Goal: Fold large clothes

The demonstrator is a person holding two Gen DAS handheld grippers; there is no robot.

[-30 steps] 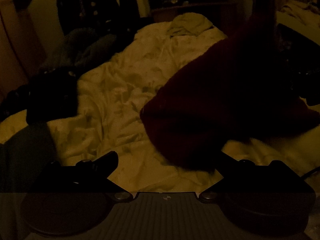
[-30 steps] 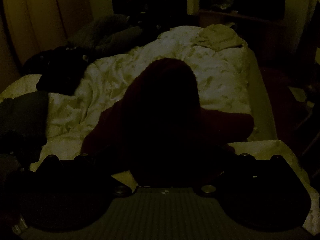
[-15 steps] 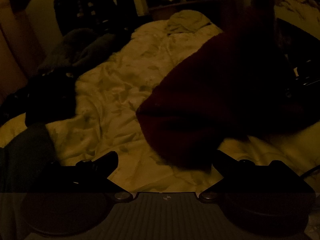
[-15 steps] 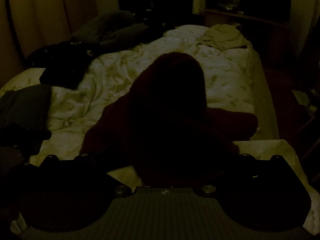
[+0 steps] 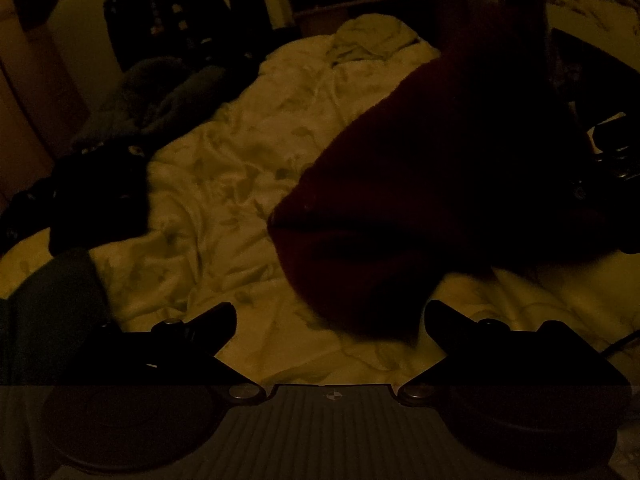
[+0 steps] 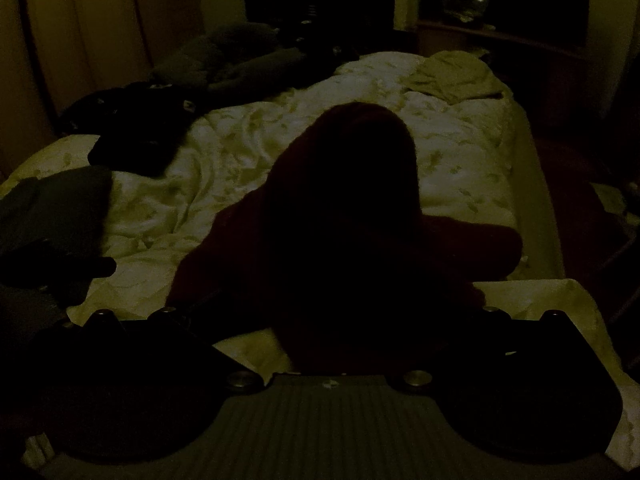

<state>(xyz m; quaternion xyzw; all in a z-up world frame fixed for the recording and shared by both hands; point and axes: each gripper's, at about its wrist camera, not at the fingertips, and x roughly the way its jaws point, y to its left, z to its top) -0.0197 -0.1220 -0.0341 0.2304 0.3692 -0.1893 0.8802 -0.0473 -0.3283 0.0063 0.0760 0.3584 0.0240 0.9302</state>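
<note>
The bed fills both views, its pale flowered cover rumpled, with dark clothes heaped along its left side and a light crumpled cloth near the far end.

Over the near right part of the bed hangs the dark red garment, a thick, soft piece. In the left wrist view it slopes down from the upper right, where it is held aloft, to a loose lower edge just above the cover. Over the last second that edge has drawn slightly nearer and the raised end has climbed a little, so the piece is being lifted off the bed rather than laid flat. By my reading the fold itself has not yet begun; this is the shake-out before spreading.

The right claw is buried under the red cloth, which bunches up right before the camera; it appears to be pinching that cloth, though its fingers are hidden in the dark.

The left claw is spread wide and holds nothing, its fingers apart just below the hanging edge, well placed to catch it.
</note>
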